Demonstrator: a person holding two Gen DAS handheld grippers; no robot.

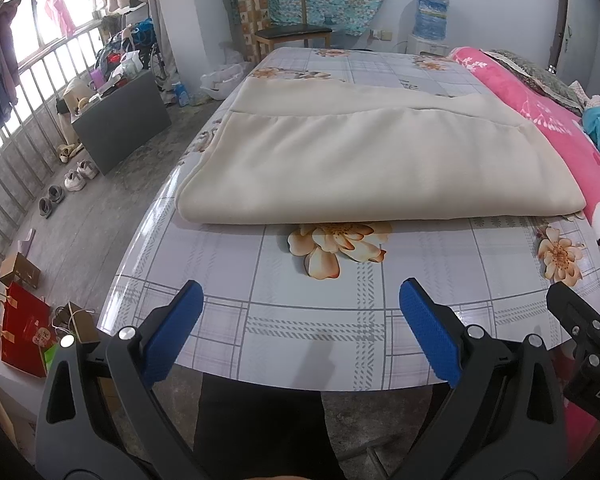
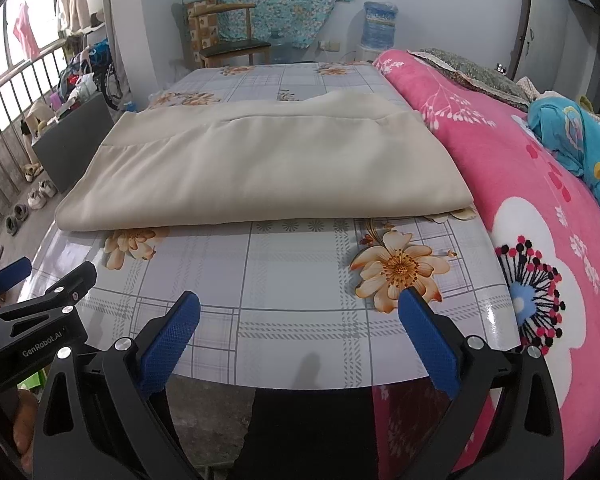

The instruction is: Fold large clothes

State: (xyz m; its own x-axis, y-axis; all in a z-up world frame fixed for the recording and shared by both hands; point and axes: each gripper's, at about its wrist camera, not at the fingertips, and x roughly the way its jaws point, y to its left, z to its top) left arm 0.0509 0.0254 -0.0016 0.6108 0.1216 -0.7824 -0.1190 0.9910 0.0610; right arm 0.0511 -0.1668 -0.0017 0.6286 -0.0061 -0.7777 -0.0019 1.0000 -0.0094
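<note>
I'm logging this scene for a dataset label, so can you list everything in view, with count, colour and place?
Folded garment: one, beige, lying flat mid-table.
Table: one, grey check cloth with orange flowers.
Blanket: one, pink floral, right of table.
Chair: one, wooden, dark seat, beyond table.
Water dispenser: one, white with blue bottle, back wall.
Shoes: several pairs, floor left.
Gift bag: one, red, floor near left.
Left tool: blue pads, open, empty.
Right tool: blue pads, open, empty.
</note>
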